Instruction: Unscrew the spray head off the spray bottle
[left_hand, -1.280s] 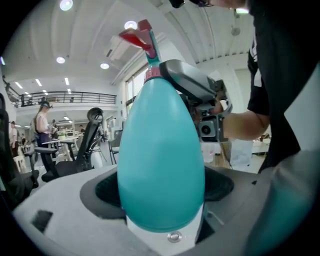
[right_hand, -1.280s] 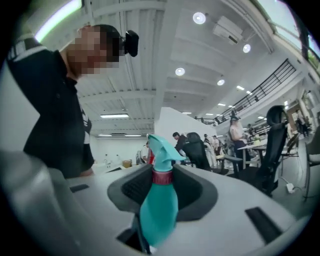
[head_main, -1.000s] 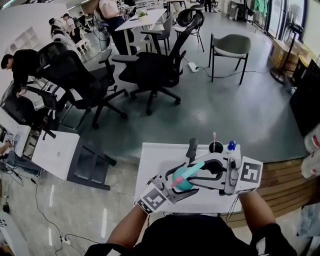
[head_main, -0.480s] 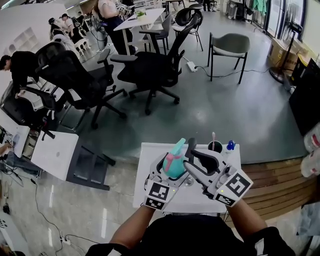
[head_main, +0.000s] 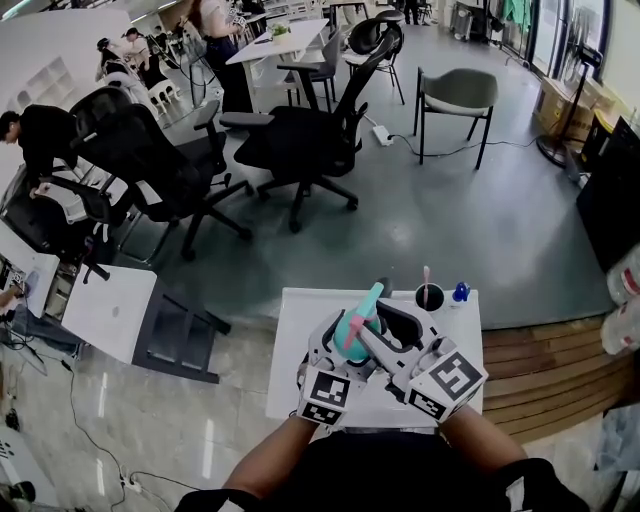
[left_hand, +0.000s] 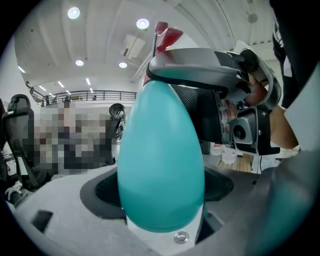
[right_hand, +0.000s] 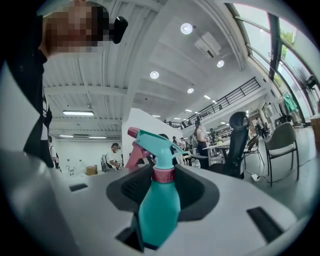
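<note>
Grey floor (head_main: 500, 230) was glossy. Black office chairs (head_main: 300, 150), one grey chair (head_main: 460, 92) and a white desk (head_main: 280, 38) stood about; ceiling spotlights (right_hand: 186, 28) shone.

**No Words To Read**

No letters, numbers or brand names can be read anywhere. The only sign-like things are the black-and-white squares on the left cube (head_main: 324, 394) and the right cube (head_main: 447, 380) (they are blocky patterns, not writing). Far back in the left gripper view, two small white tubs (left_hand: 223, 153) have a bit of red print, but it is too small and blurry to read.
</note>
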